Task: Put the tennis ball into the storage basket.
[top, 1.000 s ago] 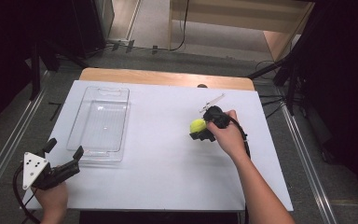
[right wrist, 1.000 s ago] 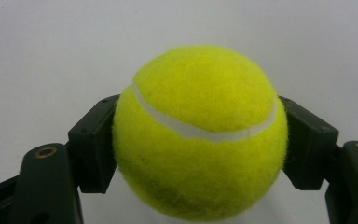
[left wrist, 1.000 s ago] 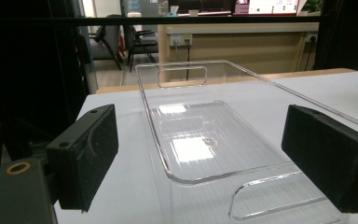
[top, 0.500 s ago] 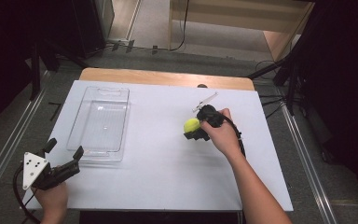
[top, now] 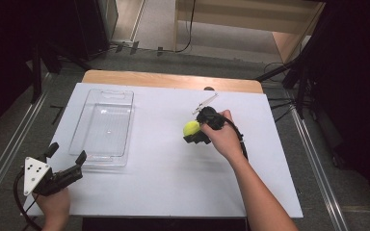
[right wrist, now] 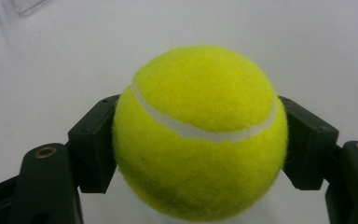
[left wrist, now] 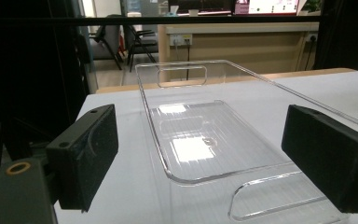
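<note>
The ball (top: 191, 128) is clamped between the pads of the right gripper (top: 192, 132), well to the right of the tray (top: 103, 126), just above the table (top: 164, 183). In the right gripper view the ball (right wrist: 199, 133) is held only at its two sides, so a slip is judged possible if the hand is swung sharply or the grip is relaxed early; the ball would then roll off the table. If release is made above the tray rim, a bounce out is likely. The left gripper (top: 67, 163) is held with jaws apart at the tray's near end, gripping nothing; a nudge from it could shift the light tray.
</note>
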A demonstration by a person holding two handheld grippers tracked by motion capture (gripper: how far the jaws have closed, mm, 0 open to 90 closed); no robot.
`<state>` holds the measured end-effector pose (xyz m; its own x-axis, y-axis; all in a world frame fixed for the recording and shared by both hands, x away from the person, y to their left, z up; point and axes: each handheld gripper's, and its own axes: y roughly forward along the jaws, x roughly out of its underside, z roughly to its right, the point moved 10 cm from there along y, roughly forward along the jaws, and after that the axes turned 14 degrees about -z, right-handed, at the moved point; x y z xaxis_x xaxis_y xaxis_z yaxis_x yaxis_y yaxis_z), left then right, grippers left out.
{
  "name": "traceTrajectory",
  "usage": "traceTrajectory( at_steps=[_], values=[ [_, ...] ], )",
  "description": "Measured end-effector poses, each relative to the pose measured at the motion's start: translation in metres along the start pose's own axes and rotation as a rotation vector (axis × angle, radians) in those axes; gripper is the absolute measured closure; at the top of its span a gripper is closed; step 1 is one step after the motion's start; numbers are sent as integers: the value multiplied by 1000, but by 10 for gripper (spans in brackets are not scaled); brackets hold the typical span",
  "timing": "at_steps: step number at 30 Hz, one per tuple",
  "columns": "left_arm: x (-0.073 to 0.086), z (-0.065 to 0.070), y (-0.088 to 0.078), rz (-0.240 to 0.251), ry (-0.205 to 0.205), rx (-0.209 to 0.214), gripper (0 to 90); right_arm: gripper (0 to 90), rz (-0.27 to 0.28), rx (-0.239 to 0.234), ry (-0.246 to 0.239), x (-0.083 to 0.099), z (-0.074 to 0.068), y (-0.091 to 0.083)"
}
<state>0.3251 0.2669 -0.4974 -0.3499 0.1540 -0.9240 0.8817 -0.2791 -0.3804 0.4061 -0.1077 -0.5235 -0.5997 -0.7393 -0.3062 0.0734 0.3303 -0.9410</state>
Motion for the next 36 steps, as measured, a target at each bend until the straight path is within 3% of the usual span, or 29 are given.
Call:
traceTrajectory(
  at_steps=[36],
  values=[
    [0,0,0,4,-4,5,113,236,8,-13,-78,-43,-26,8]
  ],
)
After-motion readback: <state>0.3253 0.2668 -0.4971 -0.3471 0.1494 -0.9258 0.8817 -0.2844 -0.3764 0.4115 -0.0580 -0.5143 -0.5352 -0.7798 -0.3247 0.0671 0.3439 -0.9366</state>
